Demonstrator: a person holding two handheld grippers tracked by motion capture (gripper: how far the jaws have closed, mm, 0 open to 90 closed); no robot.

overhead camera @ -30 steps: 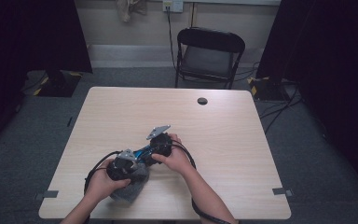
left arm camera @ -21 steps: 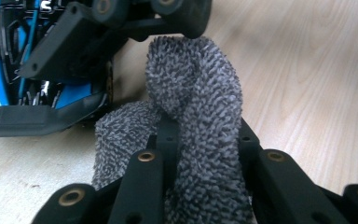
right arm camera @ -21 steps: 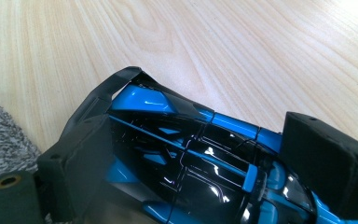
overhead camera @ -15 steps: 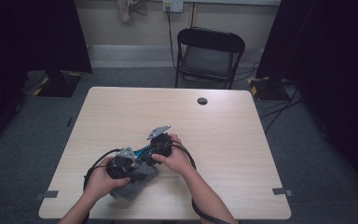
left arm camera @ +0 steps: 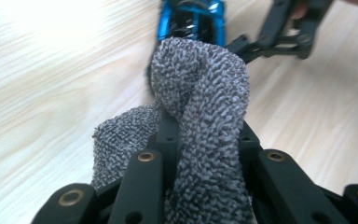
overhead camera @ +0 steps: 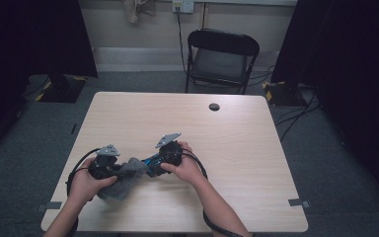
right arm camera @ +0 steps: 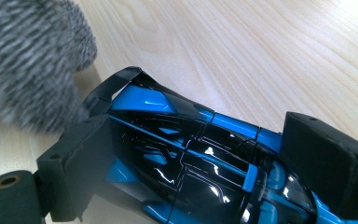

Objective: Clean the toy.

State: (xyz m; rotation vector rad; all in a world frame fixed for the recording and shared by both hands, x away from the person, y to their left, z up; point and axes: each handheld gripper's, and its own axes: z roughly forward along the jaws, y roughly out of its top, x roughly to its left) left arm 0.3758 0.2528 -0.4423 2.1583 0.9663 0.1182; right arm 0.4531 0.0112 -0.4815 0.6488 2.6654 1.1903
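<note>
Pale wood-grain table (overhead camera: 237, 128) spreads under the fixed camera, with a small dark round hole (overhead camera: 214, 106) near its far edge and a black folding chair (overhead camera: 220, 59) on the grey carpet beyond it. At the near side, a person's two forearms come in and meet close together over the tabletop.

The left gripper (overhead camera: 109, 169) has its black jaws closed on a grey knitted cloth (left arm camera: 200, 121). In the left gripper view the cloth bunches up between the jaws and rises in a thick fold, its top end touching the rear of the toy car. In the high view the rest of the cloth hangs down onto the table below the left hand (overhead camera: 85, 183).

The right gripper (right arm camera: 191, 168) clamps a glossy blue and black toy sports car (right arm camera: 186, 158) across its body, one black pad (right arm camera: 81, 163) on each flank and the jaws only as far apart as the car is wide. The car sits low over the table, whether touching it I cannot tell, between the two hands, with its dark rear wing (right arm camera: 116, 84) just beside the blurred cloth. The right hand (overhead camera: 187, 168) wraps that gripper's body.
</note>
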